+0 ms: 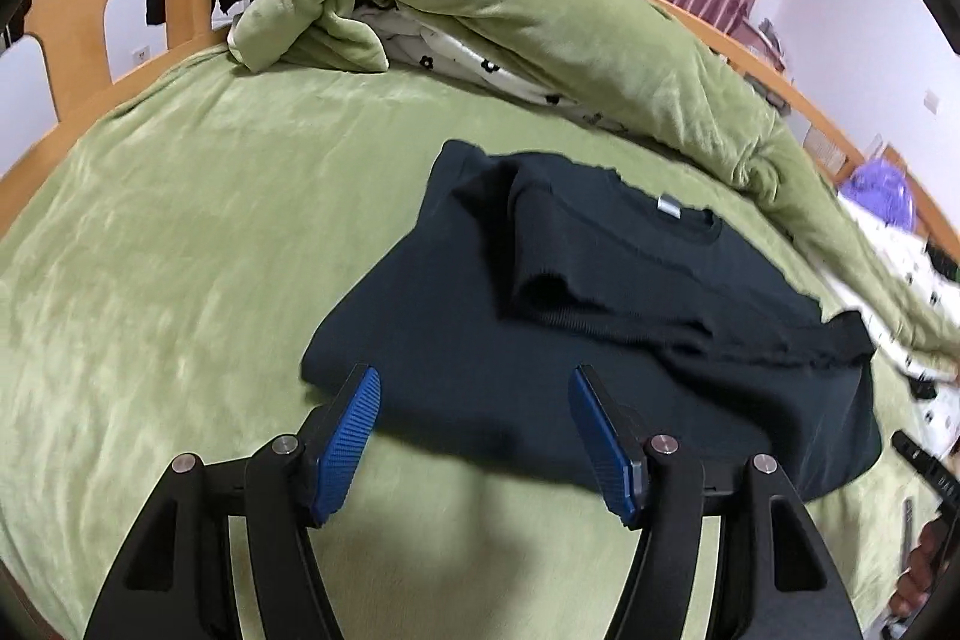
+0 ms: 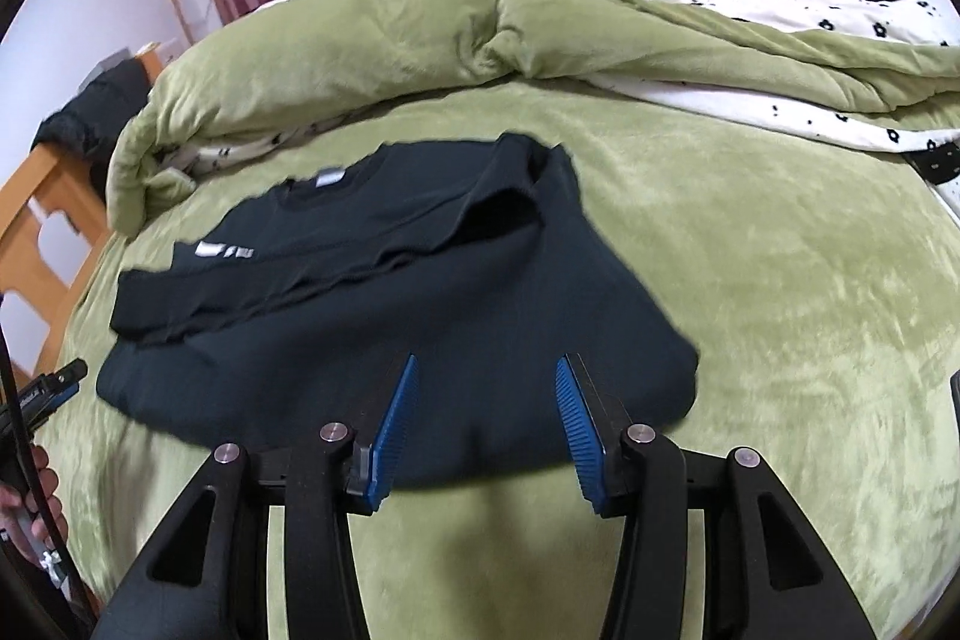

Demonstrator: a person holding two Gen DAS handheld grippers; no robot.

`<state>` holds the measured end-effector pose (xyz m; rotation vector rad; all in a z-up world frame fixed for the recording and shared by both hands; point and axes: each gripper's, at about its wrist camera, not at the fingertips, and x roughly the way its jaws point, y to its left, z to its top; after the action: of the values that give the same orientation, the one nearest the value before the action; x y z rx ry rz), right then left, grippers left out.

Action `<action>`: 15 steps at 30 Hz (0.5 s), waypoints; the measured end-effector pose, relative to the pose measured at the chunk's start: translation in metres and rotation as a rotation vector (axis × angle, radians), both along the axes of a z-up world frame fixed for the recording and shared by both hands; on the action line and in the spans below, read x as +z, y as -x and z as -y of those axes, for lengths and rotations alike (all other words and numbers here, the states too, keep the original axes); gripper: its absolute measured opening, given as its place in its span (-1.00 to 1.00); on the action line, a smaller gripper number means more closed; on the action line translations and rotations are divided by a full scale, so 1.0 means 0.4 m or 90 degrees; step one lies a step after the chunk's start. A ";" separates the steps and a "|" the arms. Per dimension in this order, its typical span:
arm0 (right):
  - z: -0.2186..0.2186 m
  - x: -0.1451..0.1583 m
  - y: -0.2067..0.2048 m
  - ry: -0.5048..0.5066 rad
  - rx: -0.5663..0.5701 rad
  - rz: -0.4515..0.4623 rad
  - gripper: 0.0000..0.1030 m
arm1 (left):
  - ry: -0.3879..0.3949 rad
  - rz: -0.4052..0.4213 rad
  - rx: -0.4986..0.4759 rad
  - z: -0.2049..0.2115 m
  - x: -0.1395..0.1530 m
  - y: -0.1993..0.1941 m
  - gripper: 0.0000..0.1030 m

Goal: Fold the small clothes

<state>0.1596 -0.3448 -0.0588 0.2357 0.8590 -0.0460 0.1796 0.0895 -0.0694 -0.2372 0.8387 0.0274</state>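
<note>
- On the green bed sheet point(image 1: 180, 232) sits our black shirt point(image 1: 600, 340), lying flat near the middle, with the rumpled green blanket point(image 1: 570, 40) heaped along the far side.
- Both sleeves look folded in over the chest already, and the collar with its little tag point(image 1: 667, 206) points away from us.
- Our left gripper point(image 1: 474, 439) hovers over the near hem toward the left corner, blue pads point(image 1: 348, 436) wide apart, holding nothing.
- Our right gripper point(image 2: 486, 430) does the same over the near hem toward the right corner, jaws spread and nothing in them either.
- So we reckon we're at the last fold: bottom half up over the top.
- Next we'd drop both grippers onto the near edge, pinch all the layers at each corner, then lift and carry the hem toward the collar together.
- Watch out: grab only the top layer and the fold goes lopsided, and the plush sheet could get pinched too.
</note>
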 end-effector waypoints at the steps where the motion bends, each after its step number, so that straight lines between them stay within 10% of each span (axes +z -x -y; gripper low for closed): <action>1: -0.007 -0.005 0.009 0.006 0.005 0.000 -0.08 | -0.018 0.004 -0.003 0.006 -0.002 0.014 0.23; 15: -0.007 -0.068 0.063 0.039 0.007 -0.020 -0.08 | -0.088 -0.011 -0.014 0.035 -0.070 0.079 0.23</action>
<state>0.1346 -0.3418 -0.0859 0.1741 0.8890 -0.0662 0.1480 0.0754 -0.0975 -0.0978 0.8534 0.0668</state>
